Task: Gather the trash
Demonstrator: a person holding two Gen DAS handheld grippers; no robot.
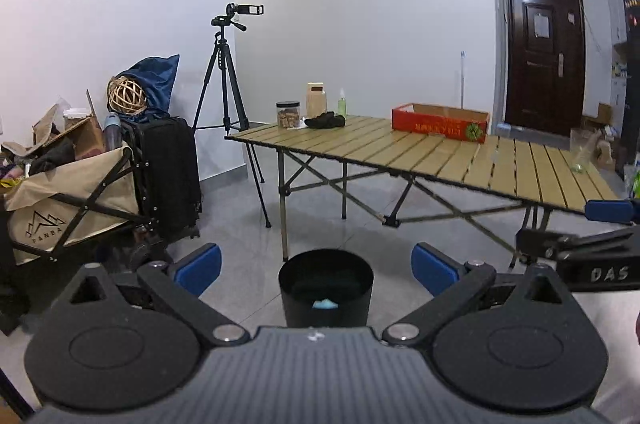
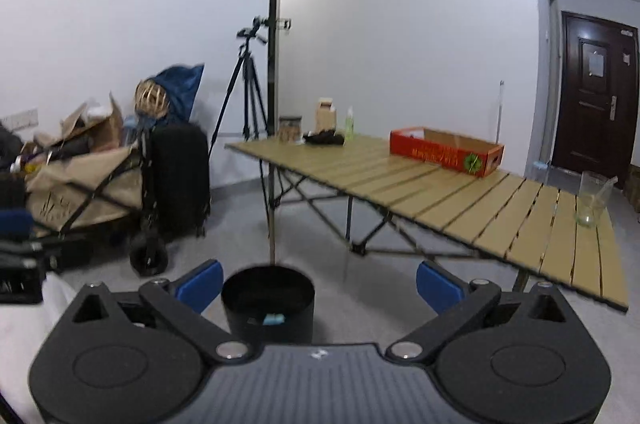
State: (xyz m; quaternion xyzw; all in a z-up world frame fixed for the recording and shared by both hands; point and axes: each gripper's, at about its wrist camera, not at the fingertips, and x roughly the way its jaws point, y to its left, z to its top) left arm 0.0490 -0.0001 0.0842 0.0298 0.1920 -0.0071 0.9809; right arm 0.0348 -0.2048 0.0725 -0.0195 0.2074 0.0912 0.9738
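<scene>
A black round bin [image 1: 326,288] stands on the grey floor in front of the table, with a light blue scrap [image 1: 325,303] inside it. It also shows in the right wrist view [image 2: 268,304], with the blue scrap [image 2: 273,319] inside. My left gripper [image 1: 316,266] is open and empty, held above and just short of the bin. My right gripper [image 2: 319,282] is open and empty, with the bin below its left finger. The right gripper also shows at the right edge of the left wrist view [image 1: 592,244].
A slatted folding table [image 1: 440,156] holds a red cardboard box [image 1: 440,123], jars and a black cloth [image 1: 324,121] at its far end and a clear glass [image 2: 592,198]. A loaded beige cart [image 1: 72,200], a black suitcase [image 1: 170,172] and a camera tripod [image 1: 226,80] stand at left.
</scene>
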